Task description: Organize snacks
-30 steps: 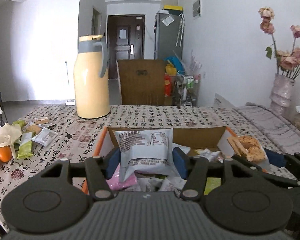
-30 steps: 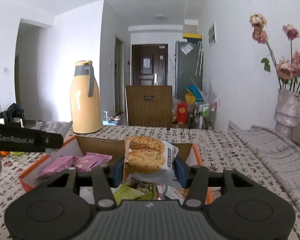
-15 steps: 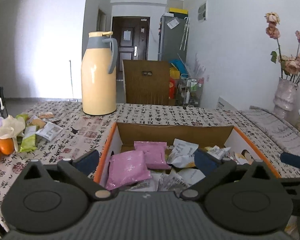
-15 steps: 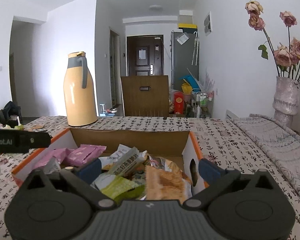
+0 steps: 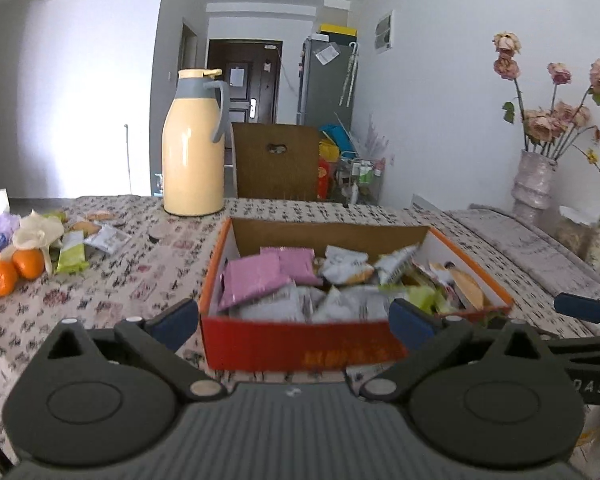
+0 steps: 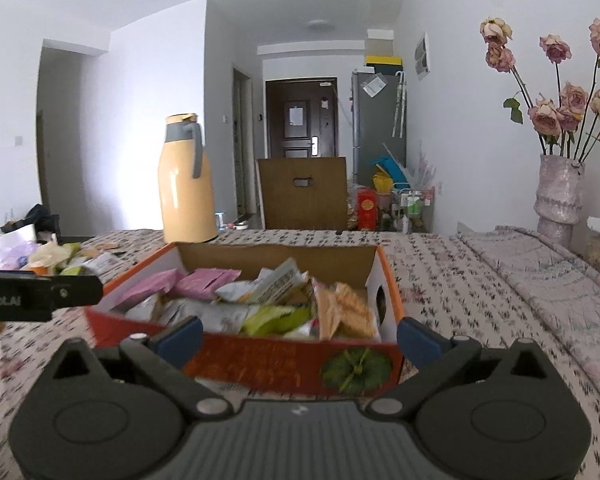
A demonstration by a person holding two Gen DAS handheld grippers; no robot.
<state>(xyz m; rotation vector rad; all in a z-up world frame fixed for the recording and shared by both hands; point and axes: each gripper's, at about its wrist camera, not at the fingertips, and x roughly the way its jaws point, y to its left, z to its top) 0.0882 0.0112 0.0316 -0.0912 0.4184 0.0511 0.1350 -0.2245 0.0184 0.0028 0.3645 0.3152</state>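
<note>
On the patterned-cloth counter, the orange cardboard box of snack packets sits at 12 o'clock. Both hand-held grippers are spread, empty; next, loose packets at 10 o'clock need fetching.

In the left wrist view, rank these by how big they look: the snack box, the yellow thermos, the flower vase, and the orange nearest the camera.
Largest to smallest as they look:
1. snack box
2. yellow thermos
3. flower vase
4. orange
The box sits closest to the camera, so its lead over the thermos is partly nearness.
</note>
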